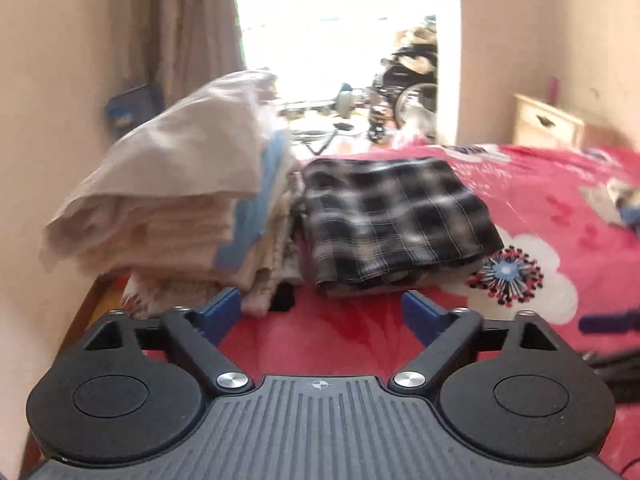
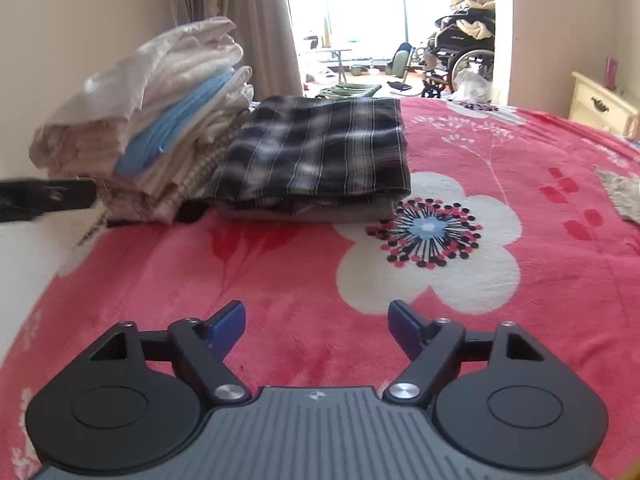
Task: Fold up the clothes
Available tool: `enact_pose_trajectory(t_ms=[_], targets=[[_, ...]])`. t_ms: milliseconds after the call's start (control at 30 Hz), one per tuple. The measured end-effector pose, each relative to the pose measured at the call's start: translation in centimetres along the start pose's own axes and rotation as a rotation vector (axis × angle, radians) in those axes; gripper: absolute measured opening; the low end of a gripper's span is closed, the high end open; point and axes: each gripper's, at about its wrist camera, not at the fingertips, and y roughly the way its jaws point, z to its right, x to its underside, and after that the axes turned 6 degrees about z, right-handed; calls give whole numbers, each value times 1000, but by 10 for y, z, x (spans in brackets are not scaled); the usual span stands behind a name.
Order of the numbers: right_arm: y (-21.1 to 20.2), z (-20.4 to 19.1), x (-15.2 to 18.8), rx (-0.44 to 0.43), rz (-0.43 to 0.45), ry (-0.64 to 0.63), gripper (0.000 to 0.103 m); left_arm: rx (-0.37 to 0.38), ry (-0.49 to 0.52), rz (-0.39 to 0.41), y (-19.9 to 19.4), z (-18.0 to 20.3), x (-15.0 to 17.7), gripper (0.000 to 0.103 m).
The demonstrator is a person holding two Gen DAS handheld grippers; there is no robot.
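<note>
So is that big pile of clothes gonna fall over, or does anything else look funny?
The tall stack of pale folded clothes leans, its layers slanting and the top piece hanging over one side. The plaid garment beside it lies folded flat on the red flowered blanket. Both the left gripper and the right gripper are open and empty.

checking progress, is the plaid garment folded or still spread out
Folded: the plaid garment lies as a compact layered rectangle on the red bedspread, beside the pale stack.

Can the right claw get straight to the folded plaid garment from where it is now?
Probably yes. The right claw is open and empty, and only bare red floral blanket lies between it and the plaid garment. The tall pile of folded pale clothes sits against its left side, leaving its near edge free.
</note>
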Motion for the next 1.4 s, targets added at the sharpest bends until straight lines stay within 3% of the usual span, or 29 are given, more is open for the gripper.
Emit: enact_pose_trajectory(t_ms=[167,433,633,867,1400], targets=[[-11,-4,-1,21,24,10,99,-32,-35,-20,-21,-3,2,103],[-30,-9,-10,27,47,12,102,-38,-171,-150,-27,-11,8,103],[-39,-14,-15,17,59,10,103,-58,-107,-120,-35,3,6,103],[-45,-20,-17,18,69,-4,103,-52,-125,-146,-38,8,6,103],[-48,-28,-17,48,53,-7,103,-64,-122,-122,-44,12,7,103]])
